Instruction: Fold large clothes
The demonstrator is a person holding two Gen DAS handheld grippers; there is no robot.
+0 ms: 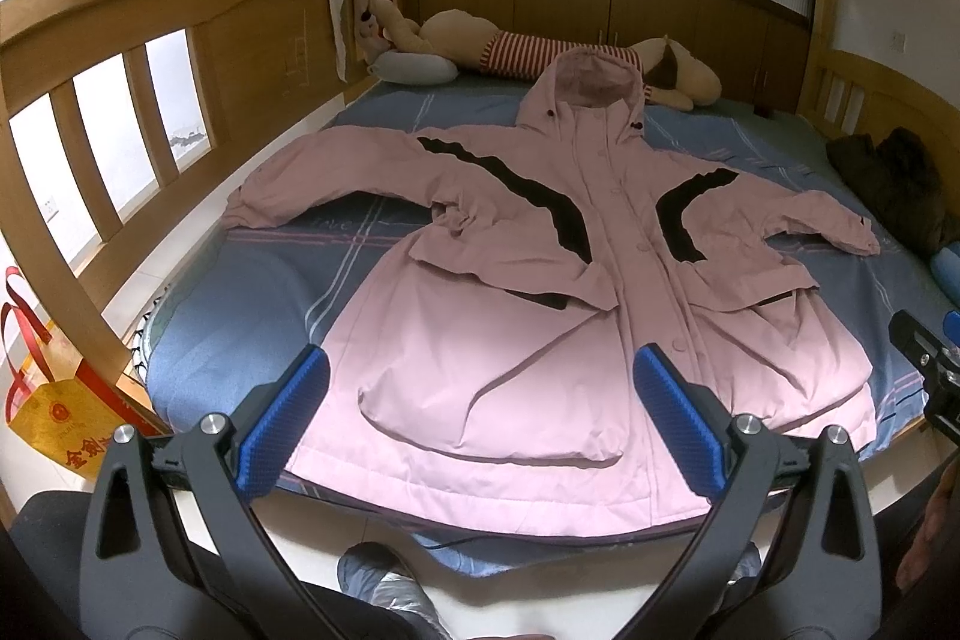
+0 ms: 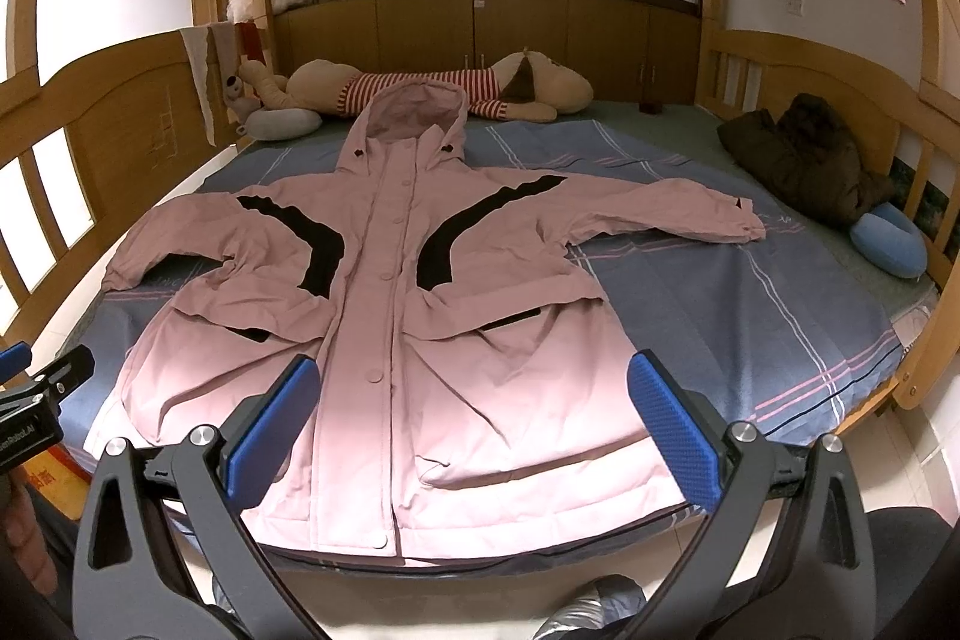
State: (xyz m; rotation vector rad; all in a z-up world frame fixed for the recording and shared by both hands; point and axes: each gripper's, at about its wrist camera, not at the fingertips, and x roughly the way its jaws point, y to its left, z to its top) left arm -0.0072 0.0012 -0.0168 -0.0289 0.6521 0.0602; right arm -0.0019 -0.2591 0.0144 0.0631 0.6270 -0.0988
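Note:
A large pink hooded coat (image 1: 540,340) with black panels lies flat, front up and buttoned, on the blue plaid bed sheet (image 1: 258,292), sleeves spread, hood toward the far end. It also shows in the right wrist view (image 2: 384,340). My left gripper (image 1: 480,376) is open and empty, held above the coat's hem at the bed's near edge. My right gripper (image 2: 474,388) is open and empty, also above the hem. The left gripper's tip shows at the left edge of the right wrist view (image 2: 36,388), and the right gripper's tip at the right edge of the left wrist view (image 1: 930,358).
A big plush dog (image 2: 432,91) in a striped shirt lies across the far end. A dark jacket (image 2: 804,154) and a blue neck pillow (image 2: 888,244) lie at the bed's right side. Wooden rails (image 1: 120,118) frame the bed. A yellow-red bag (image 1: 48,412) stands on the floor at left.

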